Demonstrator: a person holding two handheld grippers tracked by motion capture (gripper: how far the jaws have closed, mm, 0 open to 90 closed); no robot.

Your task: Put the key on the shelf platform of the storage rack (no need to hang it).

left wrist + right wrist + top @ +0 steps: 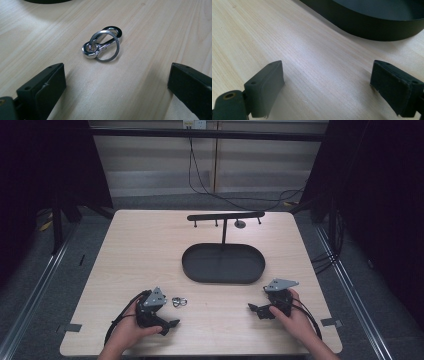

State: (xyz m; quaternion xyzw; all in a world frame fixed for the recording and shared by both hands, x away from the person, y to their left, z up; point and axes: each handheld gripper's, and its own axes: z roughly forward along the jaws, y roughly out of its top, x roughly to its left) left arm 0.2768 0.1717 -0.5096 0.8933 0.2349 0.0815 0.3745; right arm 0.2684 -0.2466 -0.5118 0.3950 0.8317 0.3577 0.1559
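Looking down from the high view, a person's hands enter at the bottom of the frame, each holding a black gripper on a pale wooden table [140,250]. The left gripper [170,325] sits at lower left, the right gripper [253,309] at lower right. A metal keyring clip [179,302] lies just right of the left gripper. A black oval tray [223,264] with a T-shaped stand [225,216] occupies the centre.

From the left gripper view, the jaws stand wide apart at the bottom corners, the keyring clip [103,45] lying on the wood ahead, between them and untouched.

From the right gripper view, the jaws are likewise spread apart over bare wood, the tray's wall [372,26] crossing the upper right.
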